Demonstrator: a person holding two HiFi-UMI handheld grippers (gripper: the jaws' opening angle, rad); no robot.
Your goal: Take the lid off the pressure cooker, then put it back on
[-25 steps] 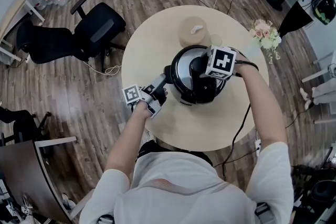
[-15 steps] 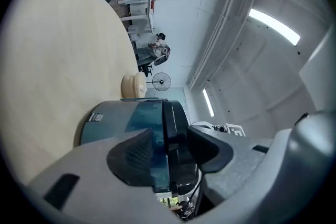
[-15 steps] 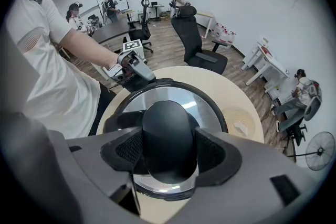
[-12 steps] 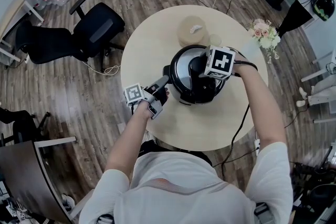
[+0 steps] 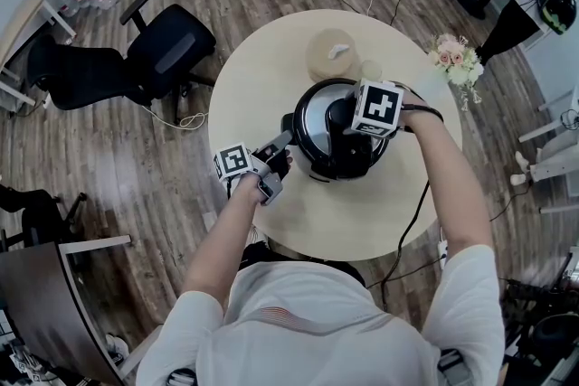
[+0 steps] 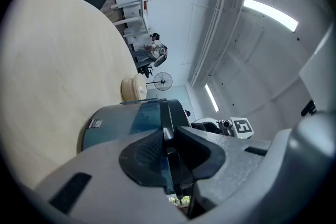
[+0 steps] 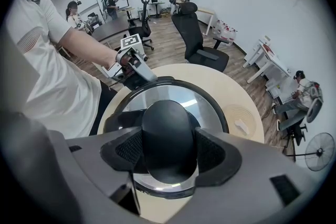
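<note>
The black pressure cooker [image 5: 318,160] stands mid-table with its shiny lid [image 5: 312,117] on. My right gripper [image 5: 349,116] points down over it, its pads shut on the lid's black knob [image 7: 169,136], which fills the gap between the pads in the right gripper view [image 7: 169,153]. My left gripper [image 5: 281,141] lies level at the cooker's left side. Its jaws are closing, and the pads [image 6: 149,152] press on the thin black side handle [image 6: 166,126] between them. The cooker's dark wall [image 6: 118,122] shows just beyond.
The round beige table [image 5: 262,77] also bears a woven beige disc [image 5: 333,52] behind the cooker and a small flower bunch [image 5: 457,57] at its right edge. A black office chair [image 5: 154,50] stands to the left. A cable hangs off the table's right front.
The left gripper's jaws have drawn together onto the cooker's side handle, and that gripper has rolled a little. The right gripper and the lid have stayed put.
</note>
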